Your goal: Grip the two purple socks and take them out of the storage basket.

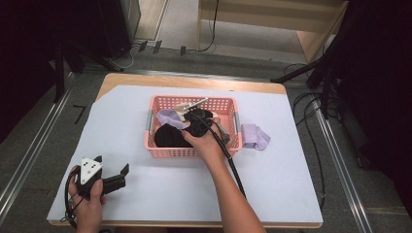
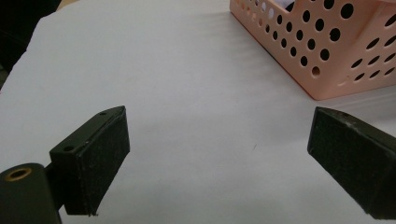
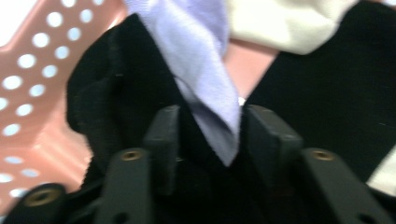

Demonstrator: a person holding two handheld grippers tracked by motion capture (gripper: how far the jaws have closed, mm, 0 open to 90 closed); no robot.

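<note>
My right tool is down inside the basket, its jaws part-way apart with the tip of a lilac cloth hanging between them. The cloth's edge lies against the jaw at 3 o'clock, but I see a gap on the other side, so I read the pads as not clamped on it. Black cloth sits under and around the jaws, bunched up toward 10 o'clock, and more black fabric spreads out at 2 o'clock. A cream cloth lies beyond it at 12 o'clock. The pink perforated wall of the basket runs along 9 o'clock in the right gripper view.

From the high view, my right hand reaches over the basket's near wall, and the lilac cloth lies at 10 o'clock from the hand, above the black heap. A second lilac cloth rests on the worktop just outside the basket at 3 o'clock.

My left tool rests near the worktop's 7 o'clock corner, well apart from the basket, jaws wide with nothing between them. In the left gripper view, bare white worktop lies between the pads and the basket's corner stands at 1 o'clock.
</note>
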